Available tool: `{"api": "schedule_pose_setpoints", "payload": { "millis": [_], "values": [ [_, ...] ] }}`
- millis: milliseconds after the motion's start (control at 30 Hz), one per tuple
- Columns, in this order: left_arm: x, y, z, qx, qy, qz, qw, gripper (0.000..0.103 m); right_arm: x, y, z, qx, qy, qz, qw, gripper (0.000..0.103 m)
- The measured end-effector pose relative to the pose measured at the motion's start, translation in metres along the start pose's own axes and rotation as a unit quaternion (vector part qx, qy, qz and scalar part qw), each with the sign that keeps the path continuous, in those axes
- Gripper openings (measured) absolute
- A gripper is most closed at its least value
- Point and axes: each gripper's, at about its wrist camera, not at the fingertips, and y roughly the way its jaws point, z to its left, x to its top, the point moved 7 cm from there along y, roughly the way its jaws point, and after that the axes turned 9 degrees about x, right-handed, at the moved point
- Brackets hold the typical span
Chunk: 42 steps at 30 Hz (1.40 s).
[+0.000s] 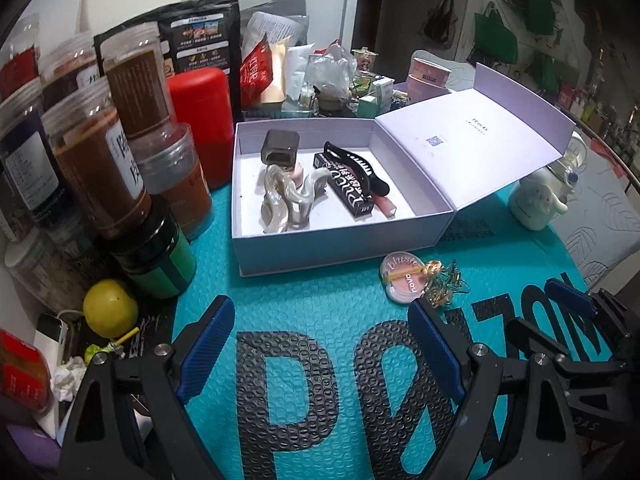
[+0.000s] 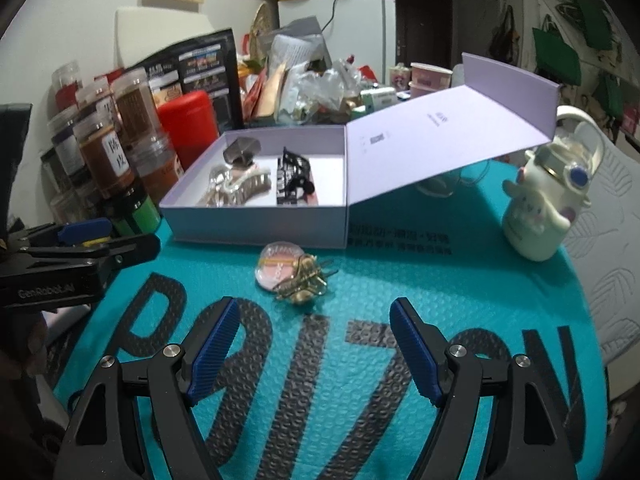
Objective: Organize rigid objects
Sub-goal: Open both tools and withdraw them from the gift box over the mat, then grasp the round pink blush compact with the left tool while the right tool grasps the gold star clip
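Note:
An open lilac box [image 1: 320, 248] [image 2: 256, 228] stands on the teal mat, lid tipped back to the right. Inside lie a pearly hair claw [image 1: 284, 196] [image 2: 236, 188], a grey perfume bottle [image 1: 280, 150], a black hair clip [image 1: 360, 168] [image 2: 294, 168] and a black lipstick carton [image 1: 352, 194]. In front of the box on the mat lie a pink blush compact [image 1: 402, 278] [image 2: 276, 266] and a gold hair clip [image 1: 442, 286] [image 2: 304, 284]. My left gripper [image 1: 324, 336] is open and empty, above the mat short of the box. My right gripper [image 2: 314, 332] is open and empty, just short of the gold clip.
Stacked spice jars [image 1: 100, 160] and a red canister [image 1: 202, 120] crowd the left. A yellow-green fruit [image 1: 110, 308] lies at the mat's left edge. A white character bottle [image 2: 548, 208] stands right of the box. Bags and clutter [image 1: 312, 76] sit behind it.

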Motion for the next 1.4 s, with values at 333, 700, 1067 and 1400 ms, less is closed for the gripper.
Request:
{"api": "schedule_pose_setpoints", "payload": {
  "millis": [333, 700, 1067, 1400],
  "values": [
    [-0.004, 0.018, 0.006, 0.010, -0.002, 0.019, 0.9998, 0.089, -0.002, 0.042, -0.005, 0.022, 0.007, 0.037, 0.999, 0.078],
    [0.008, 0.029, -0.001, -0.003, -0.005, 0.016, 0.9999, 0.089, 0.016, 0.074, -0.015, 0.023, 0.002, 0.039, 0.999, 0.078],
    [0.016, 0.046, -0.014, -0.003, -0.003, 0.021, 0.9998, 0.089, 0.015, 0.077, -0.044, -0.006, 0.011, 0.036, 0.999, 0.078],
    [0.019, 0.059, -0.042, -0.021, 0.020, 0.035, 0.9990, 0.089, 0.004, 0.066, -0.068, -0.003, 0.051, 0.038, 0.998, 0.078]
  ]
}}
